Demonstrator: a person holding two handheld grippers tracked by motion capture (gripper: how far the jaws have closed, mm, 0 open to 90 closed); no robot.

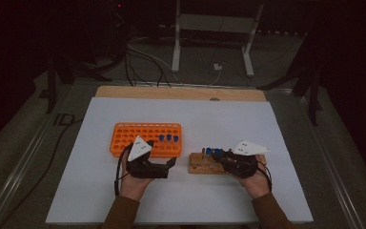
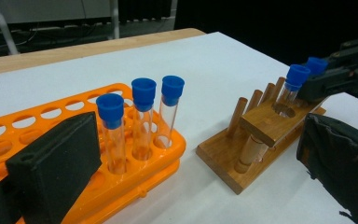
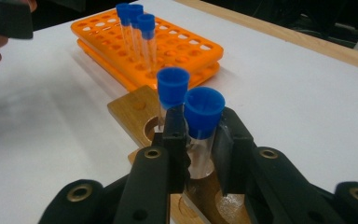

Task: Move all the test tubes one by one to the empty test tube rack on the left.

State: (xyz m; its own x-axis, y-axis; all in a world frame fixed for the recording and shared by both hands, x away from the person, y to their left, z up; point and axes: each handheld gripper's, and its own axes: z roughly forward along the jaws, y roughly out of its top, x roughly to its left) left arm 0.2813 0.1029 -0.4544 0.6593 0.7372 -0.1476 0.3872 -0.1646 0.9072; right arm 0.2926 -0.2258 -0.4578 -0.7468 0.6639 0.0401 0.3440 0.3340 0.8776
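Black jaws of the right gripper (image 3: 200,154) rise at the bottom of the right gripper view, clenched on a clear test tube with a blue cap (image 3: 204,112); both pads press the glass just under the cap. That tube stands upright in a hole of the wooden rack (image 3: 135,112), and a second blue-capped tube (image 3: 172,86) stands in the rack just beside it, on the side toward the orange rack. In the high view the wooden rack (image 1: 202,164) lies near the middle of the white bench top, toward the person's edge, with the right gripper (image 1: 228,157) over its right end.

Beside it on the left, apart from it, sits the orange tube rack (image 1: 145,138), carrying three blue-capped tubes (image 1: 168,138) in a row at its right end, upright. The left gripper (image 1: 169,164) rests at the near edge of the orange rack; in the left gripper view its jaws stand wide apart, released, with nothing between them.
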